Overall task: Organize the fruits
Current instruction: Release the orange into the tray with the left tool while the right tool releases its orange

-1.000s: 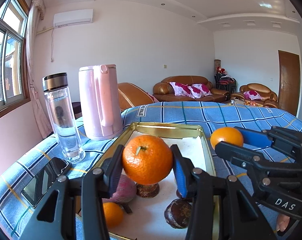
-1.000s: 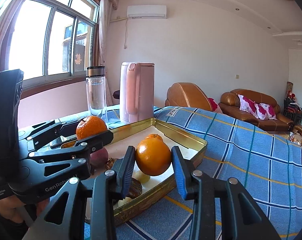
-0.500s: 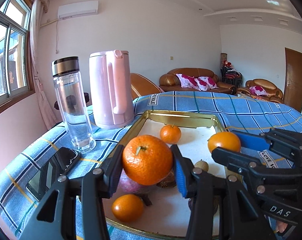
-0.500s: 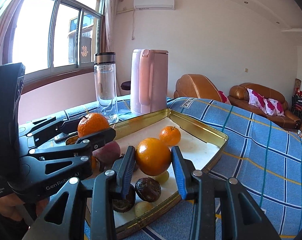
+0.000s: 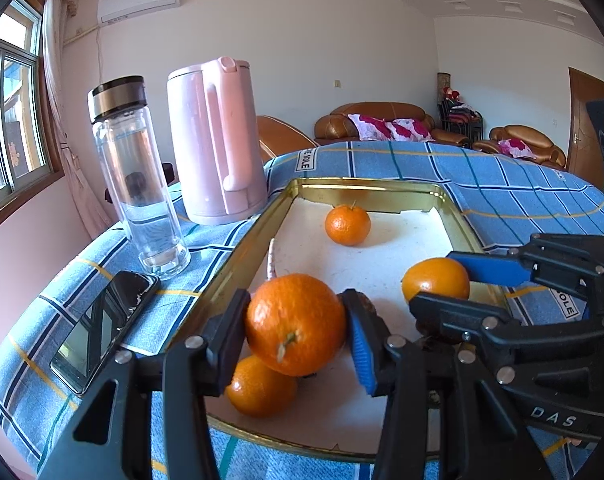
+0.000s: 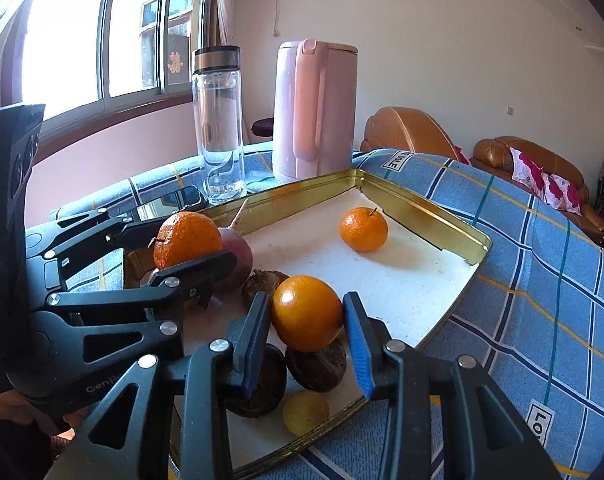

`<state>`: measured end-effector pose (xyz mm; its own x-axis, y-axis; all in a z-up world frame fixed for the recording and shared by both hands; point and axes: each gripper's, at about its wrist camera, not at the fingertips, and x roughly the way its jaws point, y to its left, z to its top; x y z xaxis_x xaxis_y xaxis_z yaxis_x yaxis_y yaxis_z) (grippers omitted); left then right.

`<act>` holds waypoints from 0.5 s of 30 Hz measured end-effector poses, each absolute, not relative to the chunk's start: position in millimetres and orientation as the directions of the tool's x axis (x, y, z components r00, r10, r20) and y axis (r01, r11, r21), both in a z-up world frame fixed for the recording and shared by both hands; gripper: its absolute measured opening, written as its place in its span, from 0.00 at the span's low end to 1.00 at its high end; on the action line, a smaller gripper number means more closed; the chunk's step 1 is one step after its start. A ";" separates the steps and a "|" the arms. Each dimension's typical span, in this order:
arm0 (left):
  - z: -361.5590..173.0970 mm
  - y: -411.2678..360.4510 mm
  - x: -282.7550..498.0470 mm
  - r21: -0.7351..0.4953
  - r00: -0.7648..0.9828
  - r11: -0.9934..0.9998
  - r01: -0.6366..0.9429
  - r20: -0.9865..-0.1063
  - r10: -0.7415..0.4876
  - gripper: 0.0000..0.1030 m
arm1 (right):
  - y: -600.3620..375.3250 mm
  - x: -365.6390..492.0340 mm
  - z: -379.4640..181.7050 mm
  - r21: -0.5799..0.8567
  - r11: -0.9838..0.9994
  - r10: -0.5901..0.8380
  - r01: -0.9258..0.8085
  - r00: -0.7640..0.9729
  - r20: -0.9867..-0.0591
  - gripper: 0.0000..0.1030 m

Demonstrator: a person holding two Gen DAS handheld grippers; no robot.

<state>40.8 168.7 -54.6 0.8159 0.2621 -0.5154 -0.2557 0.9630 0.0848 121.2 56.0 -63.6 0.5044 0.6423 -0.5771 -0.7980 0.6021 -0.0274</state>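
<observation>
We are holding an orange (image 5: 295, 329) in our left claw (image 5: 298, 334) and another orange (image 6: 306, 313) in our right claw (image 6: 307, 328), both clamped, above a gold tray (image 5: 238, 248).

Left gripper (image 5: 298, 332) and right gripper (image 6: 306, 328) (tilted downward) both clamped.

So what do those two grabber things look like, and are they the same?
They look alike. The left gripper and the right gripper are black plastic frames with triangle-shaped holes and round silver screws. Each has two fingers lined with blue pads. White lettering is printed on their sides; the right one shows "DAS". No cables or sleeves show.
</observation>
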 end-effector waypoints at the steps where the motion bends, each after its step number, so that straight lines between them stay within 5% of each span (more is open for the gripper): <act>1: -54.7 168.4 40.4 0.085 0.816 0.964 -0.254 -0.515 0.261 0.48 | 55.8 121.0 -63.8 -0.024 0.600 0.645 -0.799 0.501 -0.577 0.38; 4: -53.3 165.8 37.0 0.098 0.819 0.962 -0.253 -0.508 0.267 0.49 | 53.1 121.5 -63.8 -0.007 0.600 0.653 -0.800 0.495 -0.573 0.39; 10: -43.7 167.8 24.2 0.095 0.833 0.955 -0.281 -0.470 0.292 0.73 | 38.2 115.4 -57.4 0.021 0.618 0.671 -0.786 0.514 -0.535 0.52; 15: -31.7 165.1 13.7 0.080 0.853 0.957 -0.279 -0.437 0.285 0.74 | 25.5 103.7 -45.5 0.021 0.632 0.681 -0.775 0.542 -0.493 0.56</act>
<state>13.7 165.1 -31.7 0.8533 0.2849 -0.4367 -0.2787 0.9570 0.0799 103.7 25.5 -45.5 0.5419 0.6808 -0.4928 -0.7747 0.6319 0.0210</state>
